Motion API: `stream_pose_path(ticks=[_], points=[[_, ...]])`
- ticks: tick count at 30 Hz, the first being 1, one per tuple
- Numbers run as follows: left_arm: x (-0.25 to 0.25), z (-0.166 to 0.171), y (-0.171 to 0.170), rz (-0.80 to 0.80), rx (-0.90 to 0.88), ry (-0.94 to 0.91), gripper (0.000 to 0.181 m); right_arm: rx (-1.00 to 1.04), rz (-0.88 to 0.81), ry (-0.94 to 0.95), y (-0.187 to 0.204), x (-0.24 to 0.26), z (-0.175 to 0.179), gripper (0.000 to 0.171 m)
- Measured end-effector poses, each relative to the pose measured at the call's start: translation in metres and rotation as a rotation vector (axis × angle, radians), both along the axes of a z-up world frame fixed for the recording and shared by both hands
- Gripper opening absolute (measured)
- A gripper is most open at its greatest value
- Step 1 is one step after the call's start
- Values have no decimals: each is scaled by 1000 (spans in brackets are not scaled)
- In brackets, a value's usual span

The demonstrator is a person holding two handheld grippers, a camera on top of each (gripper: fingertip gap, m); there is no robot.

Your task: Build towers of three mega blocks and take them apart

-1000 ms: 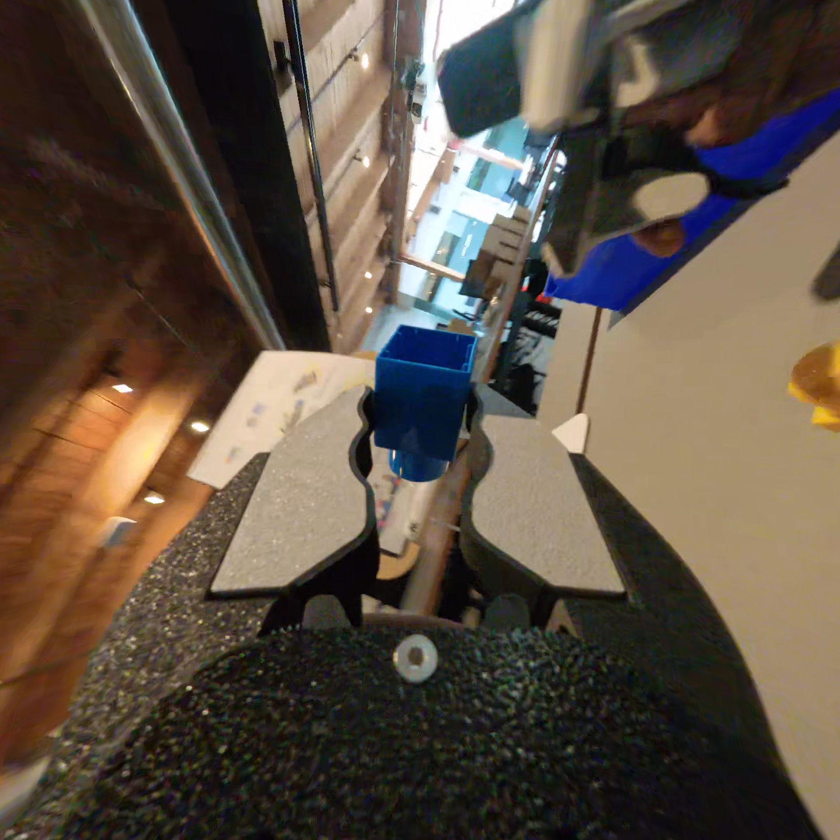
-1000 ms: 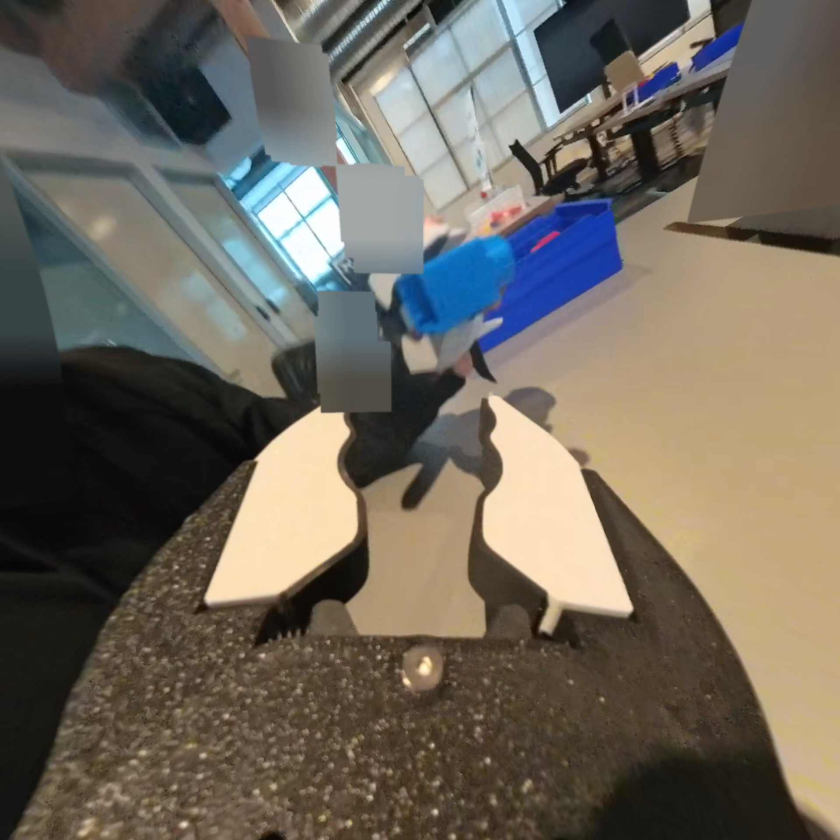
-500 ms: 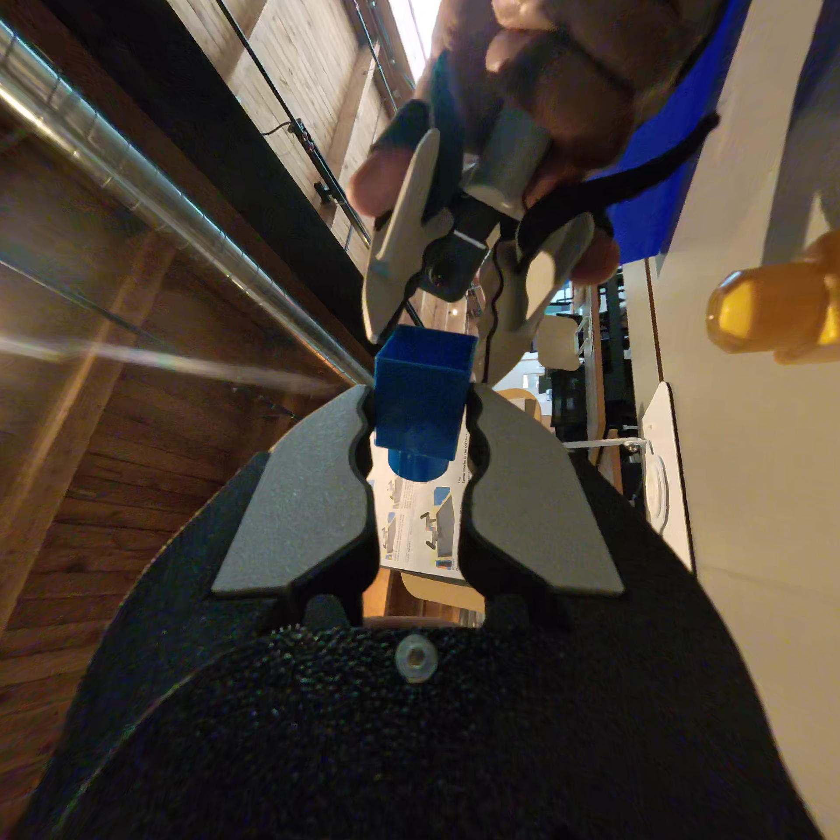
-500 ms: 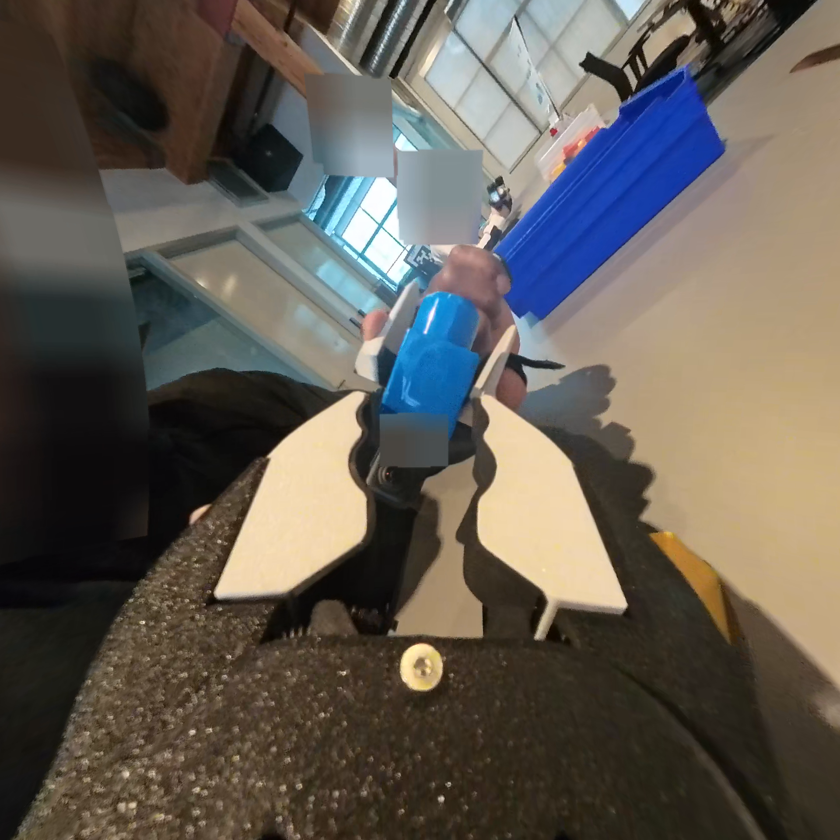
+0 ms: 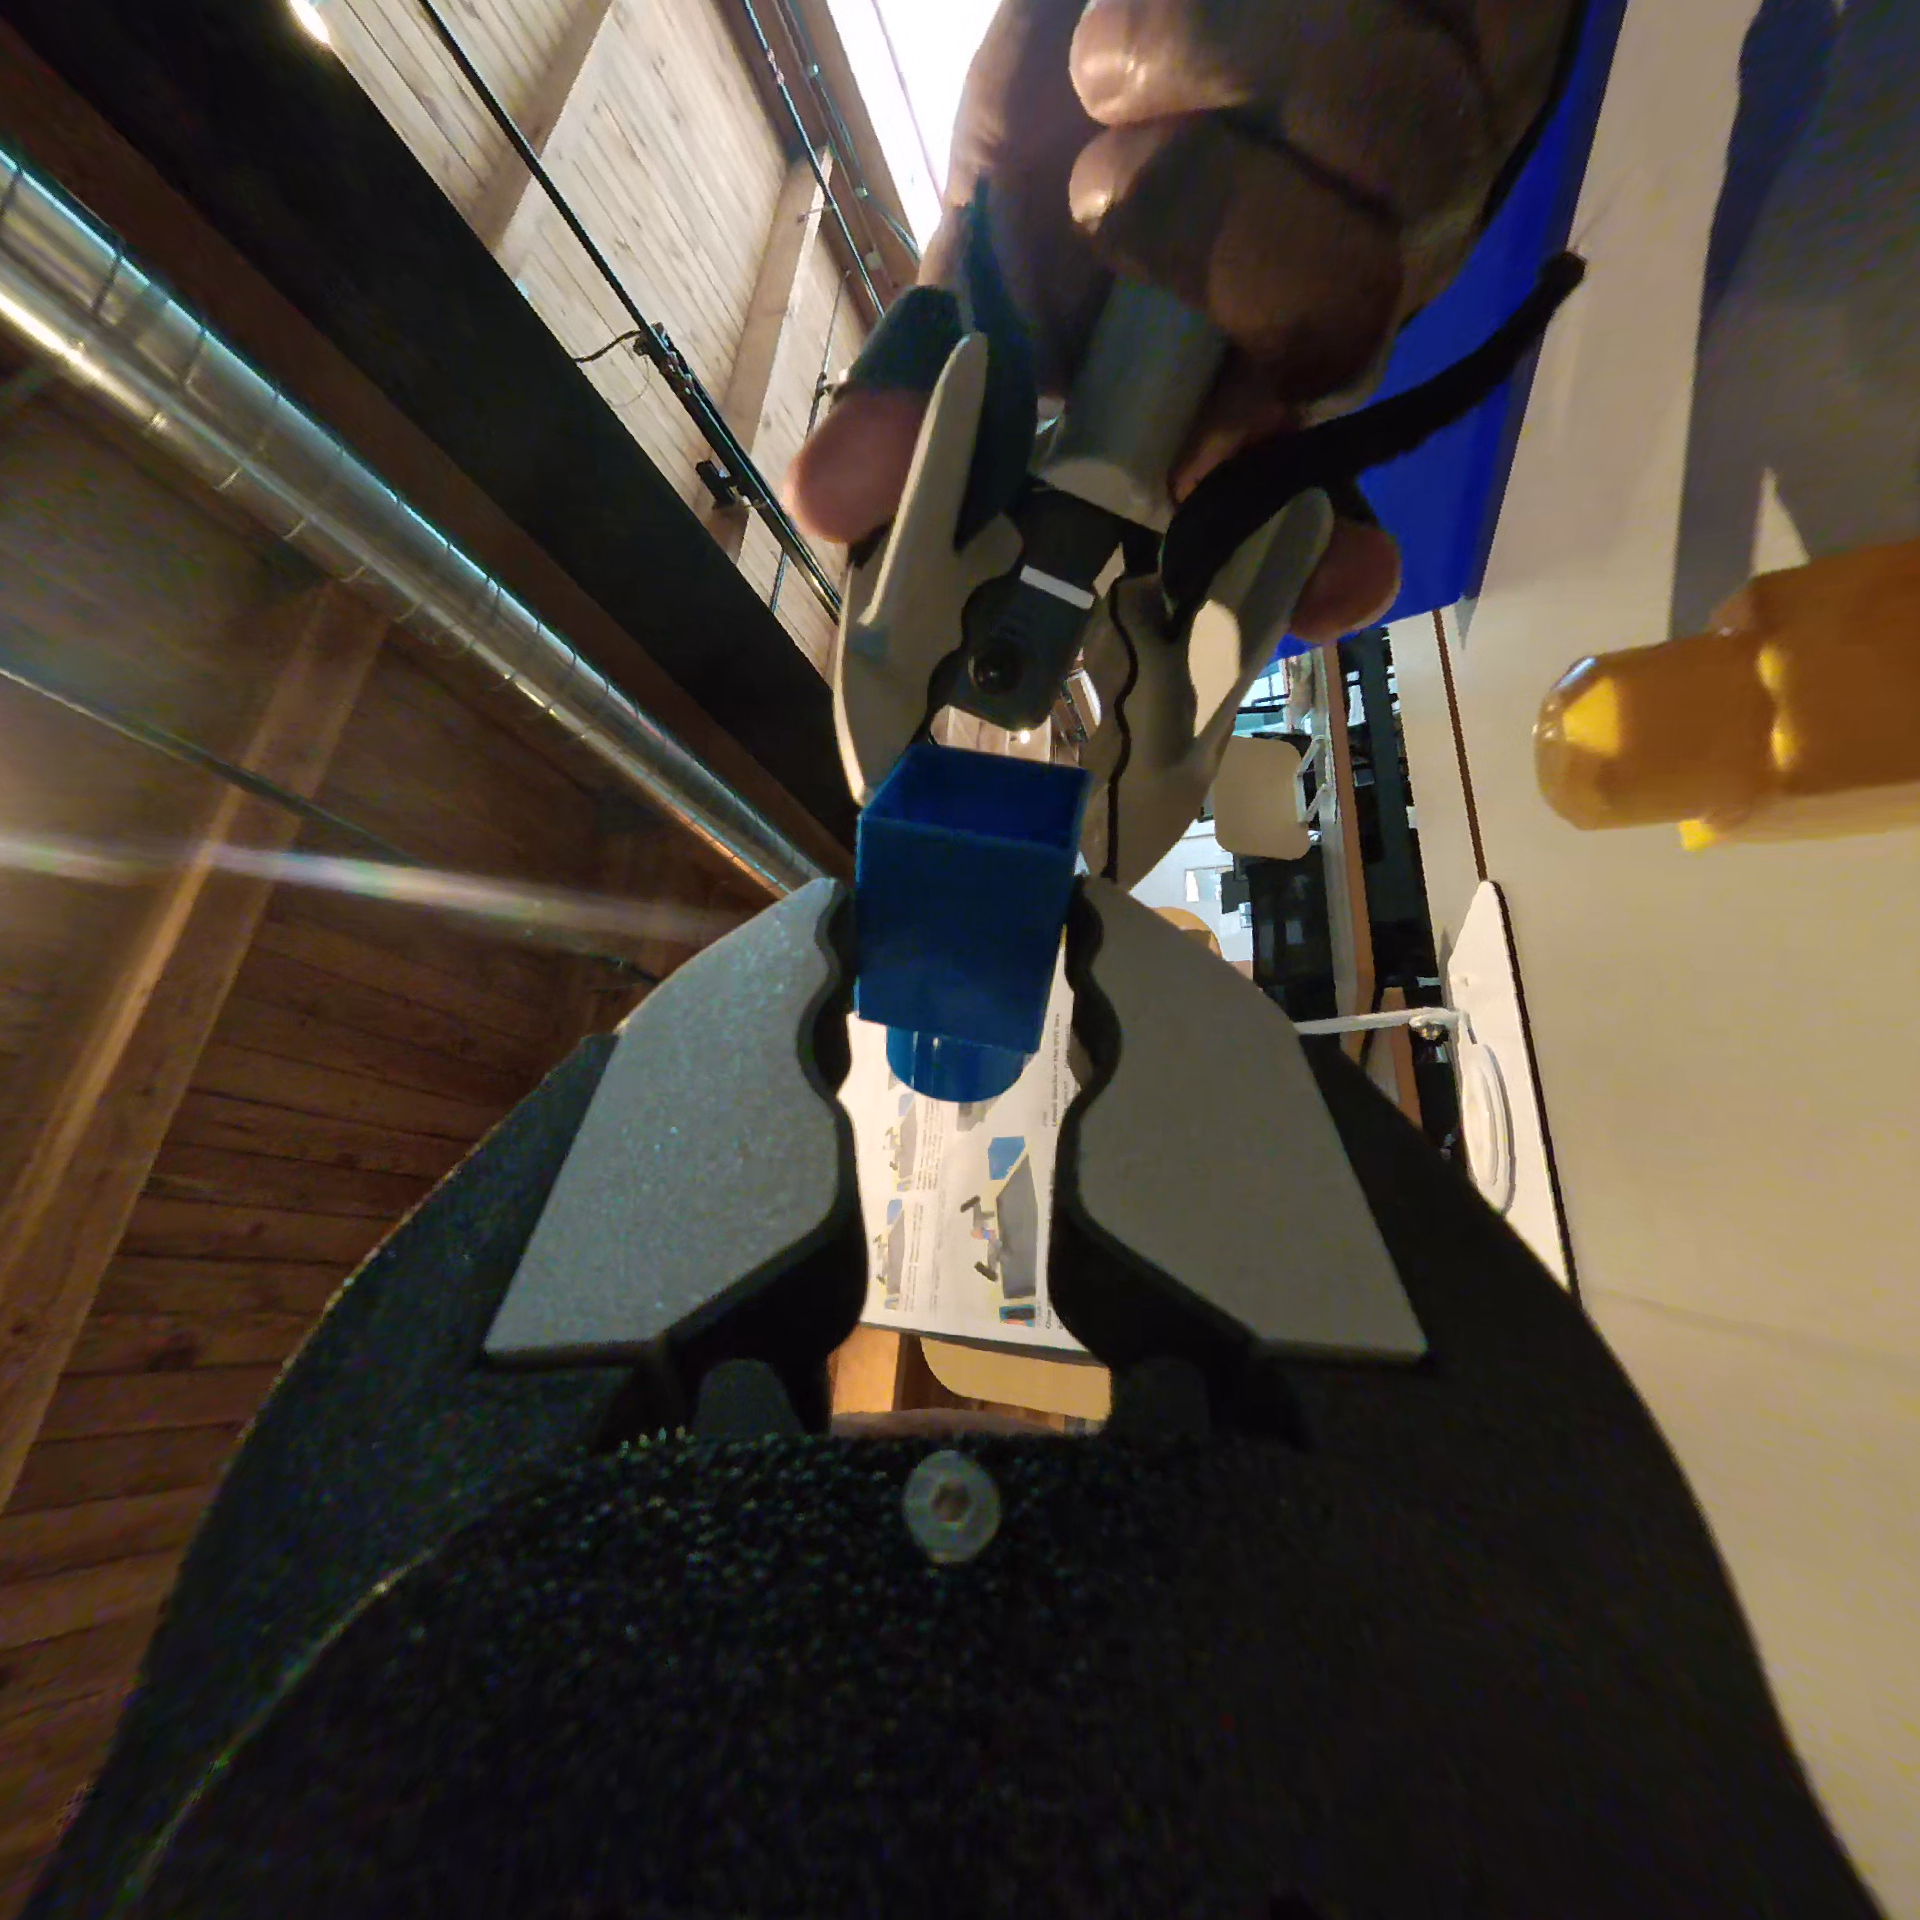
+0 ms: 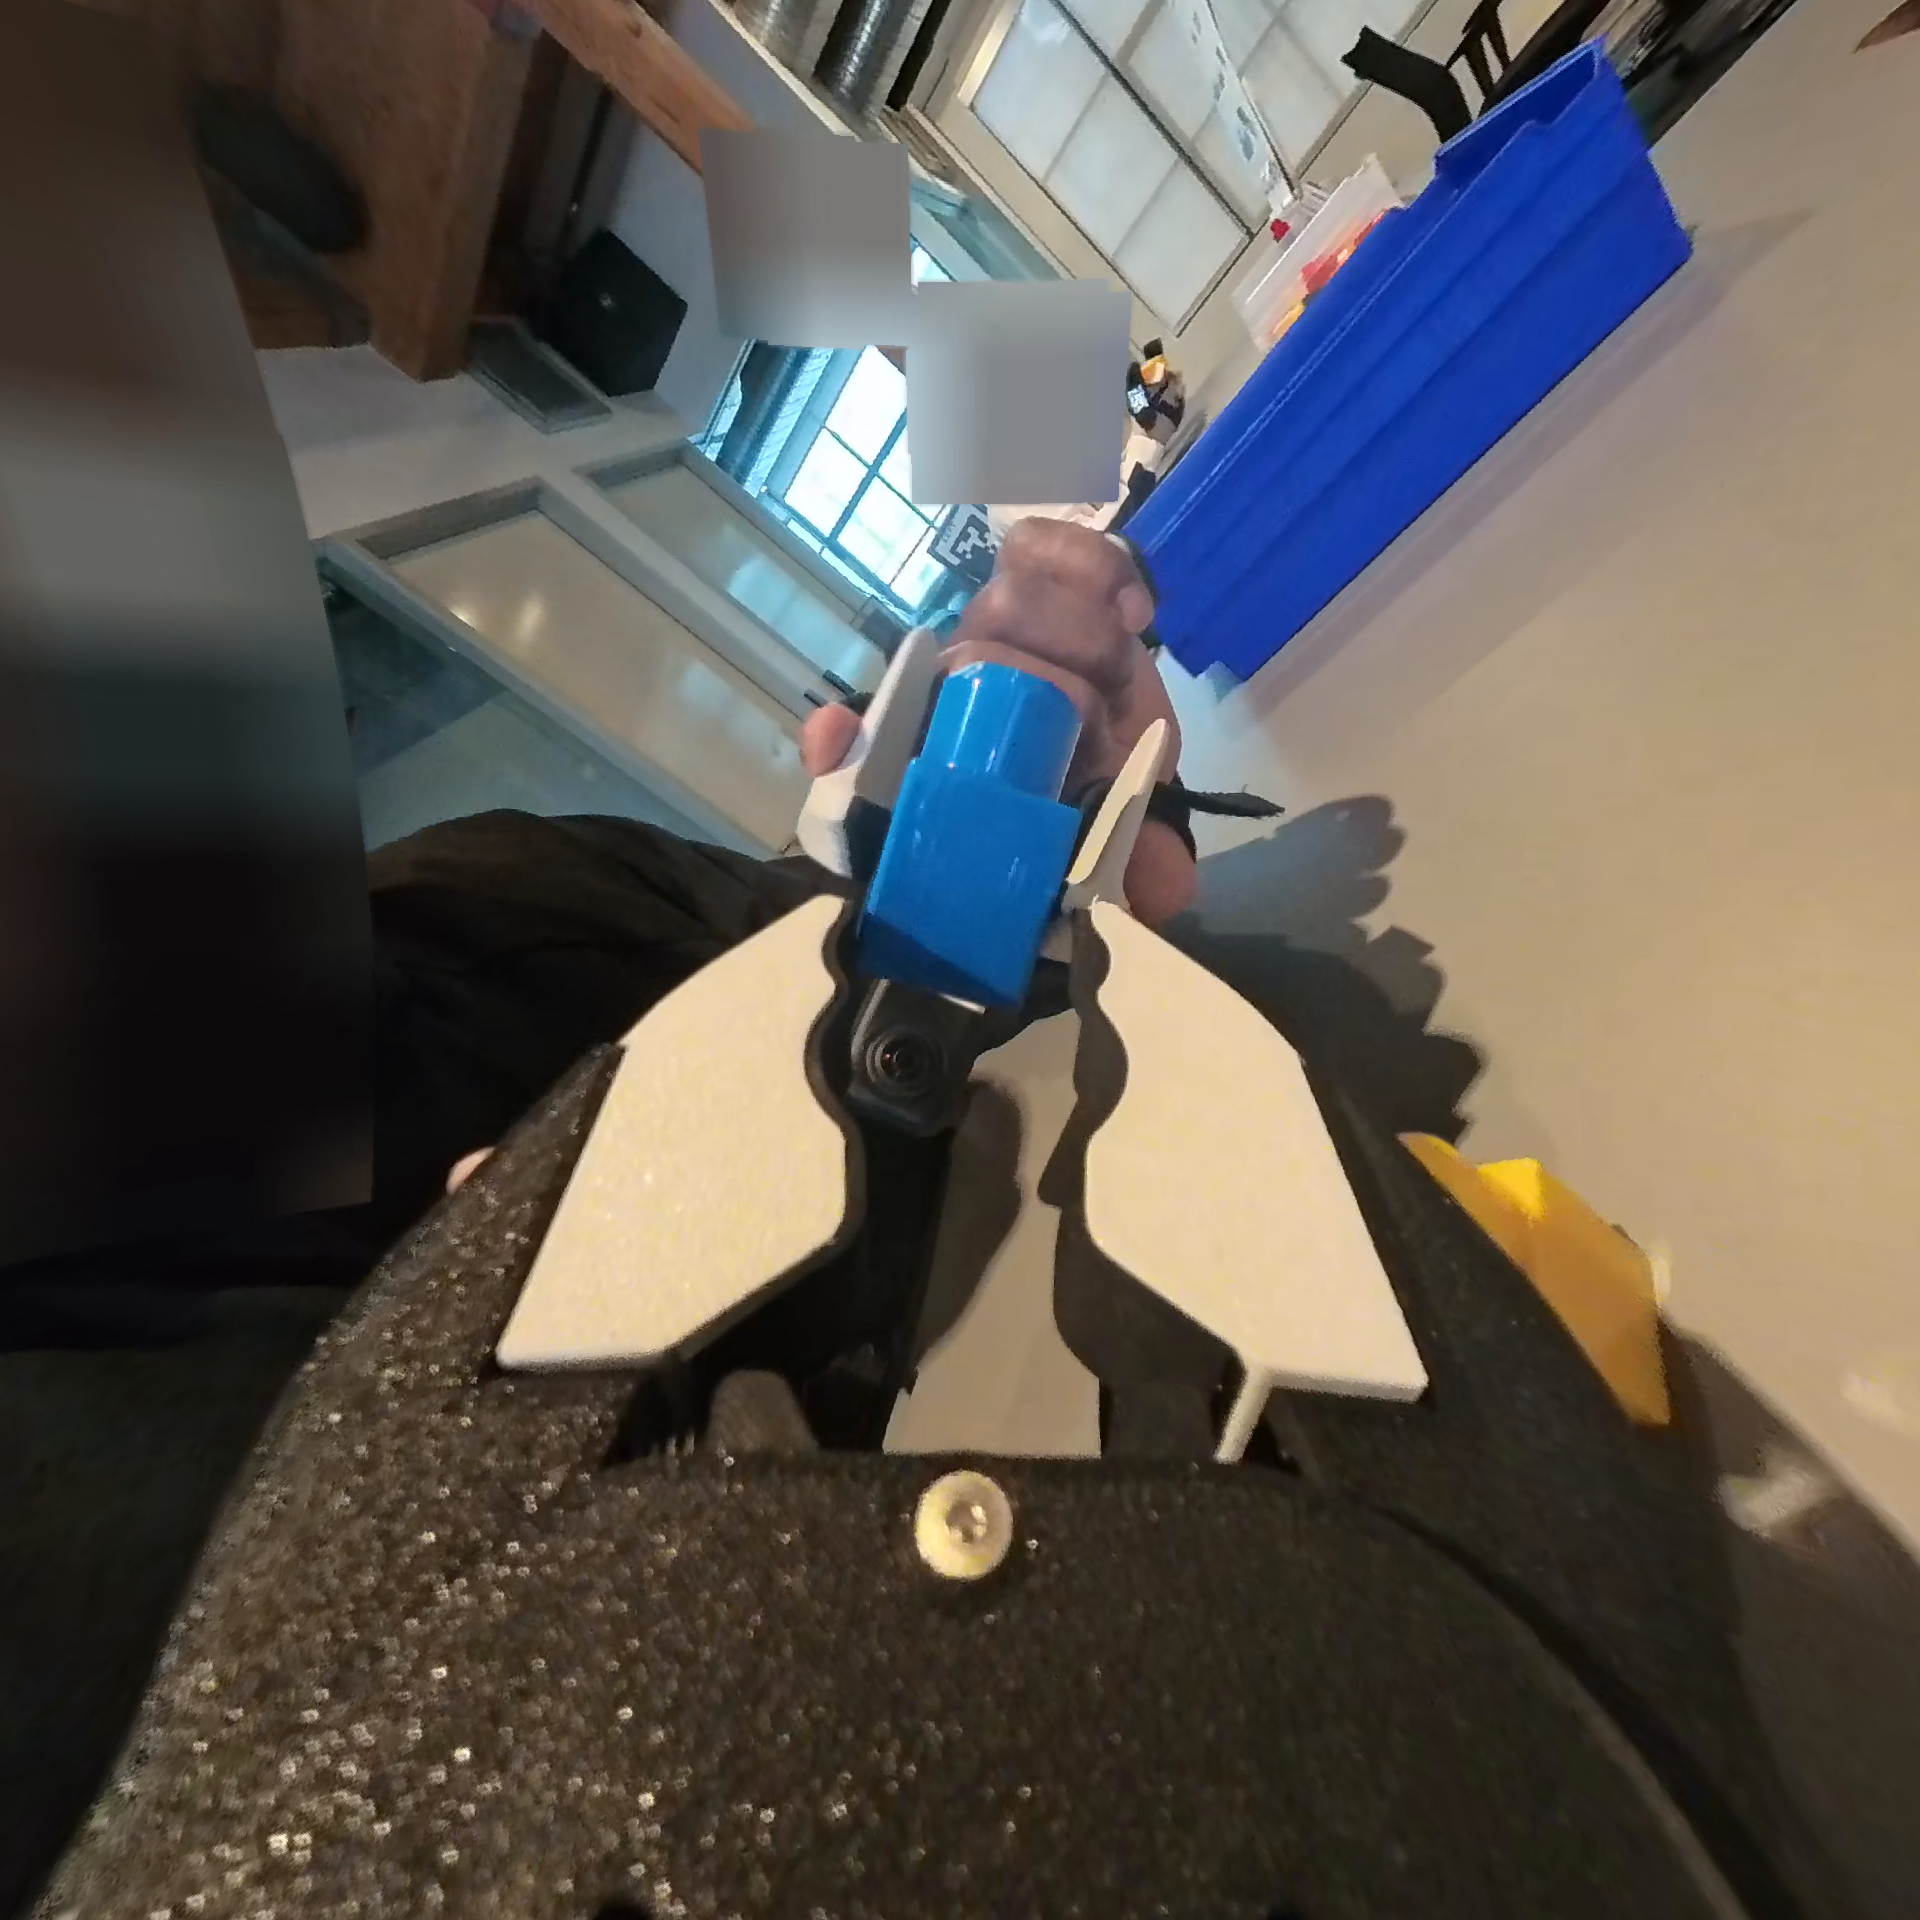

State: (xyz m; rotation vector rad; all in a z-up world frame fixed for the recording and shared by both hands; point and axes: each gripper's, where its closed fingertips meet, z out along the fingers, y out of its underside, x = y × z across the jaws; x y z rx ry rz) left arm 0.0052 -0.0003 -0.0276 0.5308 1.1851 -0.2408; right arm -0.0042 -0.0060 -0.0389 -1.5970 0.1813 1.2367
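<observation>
Blue block [image 5: 961, 914] clamped in left gripper [image 5: 961, 935] at frame centre, held above the table; right gripper [image 6: 961, 935] faces it, tongs apart around the block, contact unclear.

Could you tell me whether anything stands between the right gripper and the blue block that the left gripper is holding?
Nothing visible does. The blue block sits clamped in the left gripper, and the open right gripper has its fingertips on either side of it, with only open air between.
</observation>
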Motion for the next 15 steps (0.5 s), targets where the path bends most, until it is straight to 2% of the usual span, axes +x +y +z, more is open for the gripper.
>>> stream_pose_path(ticks=[2,4,12,13,15], points=[[-1,1,-3,3,17,4,39,15,13,18,-3,-1,1,41],[-5,3,-8,-2,30,-1,38,11,44,32,-5,-5,-1,51],[1,-7,-6,11,37,61,39,-28,18,-13,-1,-1,-9,40],[3,-8,-2,21,13,77,41,-26,2,-18,-1,3,-9,34],[10,-7,9,39,-65,124,46,-27,-43,-48,0,11,-11,34]])
